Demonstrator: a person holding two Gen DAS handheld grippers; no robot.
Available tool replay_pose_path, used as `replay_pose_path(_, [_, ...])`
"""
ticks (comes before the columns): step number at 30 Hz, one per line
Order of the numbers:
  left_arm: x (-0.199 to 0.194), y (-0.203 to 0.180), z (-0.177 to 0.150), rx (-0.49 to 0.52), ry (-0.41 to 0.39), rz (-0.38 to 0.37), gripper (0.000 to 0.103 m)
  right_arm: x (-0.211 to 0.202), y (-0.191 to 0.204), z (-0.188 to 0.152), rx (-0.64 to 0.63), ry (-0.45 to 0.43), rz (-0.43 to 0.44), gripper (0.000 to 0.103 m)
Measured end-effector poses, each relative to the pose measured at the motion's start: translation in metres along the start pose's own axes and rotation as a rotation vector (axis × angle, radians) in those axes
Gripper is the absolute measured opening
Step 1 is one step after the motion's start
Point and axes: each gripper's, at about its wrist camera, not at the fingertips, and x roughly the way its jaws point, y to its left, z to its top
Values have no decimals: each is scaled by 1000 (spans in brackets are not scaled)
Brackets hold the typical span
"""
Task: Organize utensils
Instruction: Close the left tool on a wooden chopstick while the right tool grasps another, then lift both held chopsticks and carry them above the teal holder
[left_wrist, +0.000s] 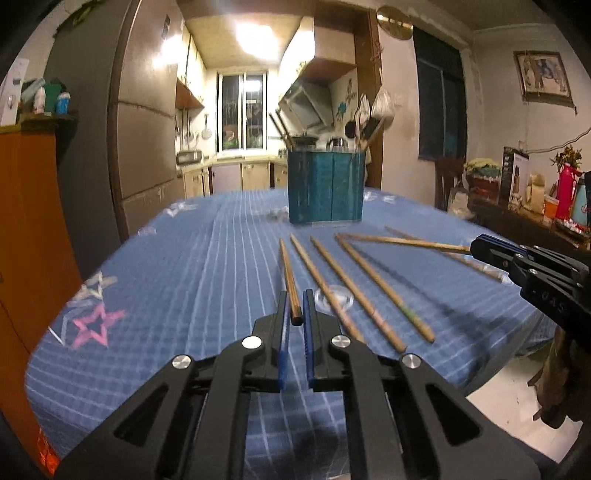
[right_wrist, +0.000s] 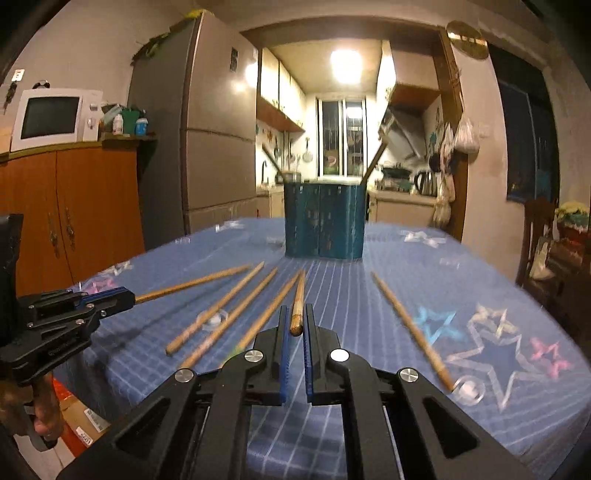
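Note:
Several wooden chopsticks lie on the blue checked tablecloth (left_wrist: 184, 258) in front of a teal utensil holder (left_wrist: 326, 186), which also shows in the right wrist view (right_wrist: 324, 220) with a few chopsticks standing in it. My left gripper (left_wrist: 296, 308) is shut on the thick end of one chopstick (left_wrist: 287, 273). My right gripper (right_wrist: 296, 321) is shut on the end of another chopstick (right_wrist: 298, 299). The right gripper shows in the left wrist view (left_wrist: 476, 247) holding its chopstick (left_wrist: 406, 240). The left gripper shows in the right wrist view (right_wrist: 127, 295).
Loose chopsticks (left_wrist: 373, 284) lie between the grippers; one lies apart on the right (right_wrist: 406, 325). Clear suction cups (left_wrist: 336, 297) sit on the cloth. A fridge (right_wrist: 207, 140), an orange cabinet (right_wrist: 74, 206) and a sideboard (left_wrist: 524, 221) stand around the table.

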Motion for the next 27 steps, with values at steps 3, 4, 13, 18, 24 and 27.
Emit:
replay_pose_path(3, [-13,1,20,4,-48,2,5,-10,-4,19,-20,-41,-2,8])
replay_pose_path(4, [-17,1,28,9,-69,4,6,-13,-5,26,-29,-56,-1,8])
replay_pose_path(13, [-22,0,103,51,-210,8,5,-11,-22,94,-80,-139,35,8])
replay_pose_path(18, [-10,-3,142,64,-251,0,5,5,-37,127,-78,-146,46,8])
replay_pose_path(24, [5,-3,180,48,-250,-31,5,26,-51,163,-81,-134,72,8])
replay_pose_path(27, [9,-1,190,38,-243,-43,5,32,-57,175,-69,-125,86,8])
